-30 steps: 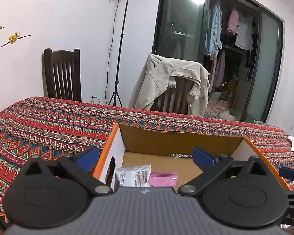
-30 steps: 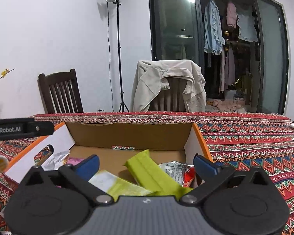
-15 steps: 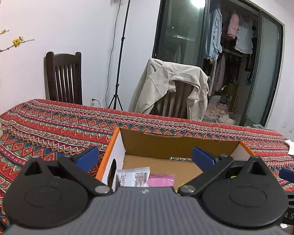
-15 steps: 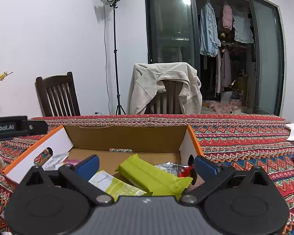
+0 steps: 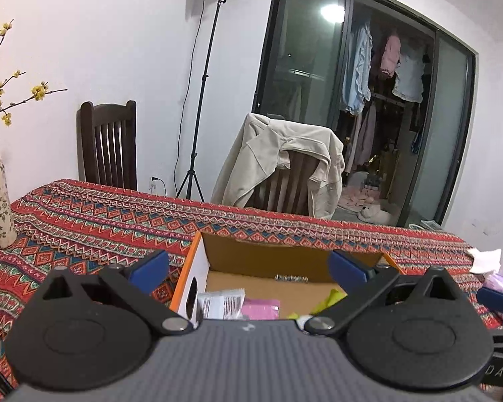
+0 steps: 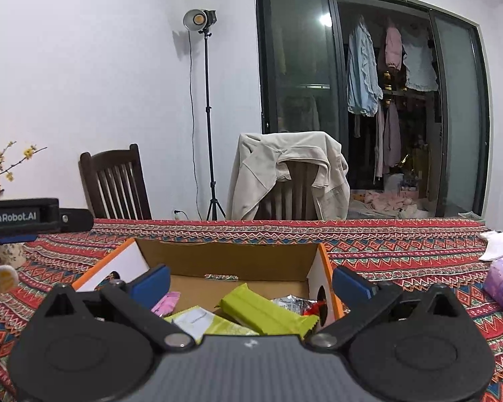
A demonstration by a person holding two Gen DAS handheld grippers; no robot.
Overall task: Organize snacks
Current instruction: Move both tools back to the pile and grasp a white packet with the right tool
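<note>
Both the left gripper (image 5: 248,266) and right gripper (image 6: 251,279) hang wide and empty above the cardboard box (image 6: 231,256) at lower centre, where the snacks (image 6: 268,313) lie (loosely heaped). A careless descent could clip the box wall and shove it across the worktop (image 6: 402,244).

Tablecloth (image 6: 402,244): red w/ zigzag geometric bands. Box (image 6: 231,261): brown, orange rim, white sides. Snack bar (image 6: 268,315): lime green.
</note>
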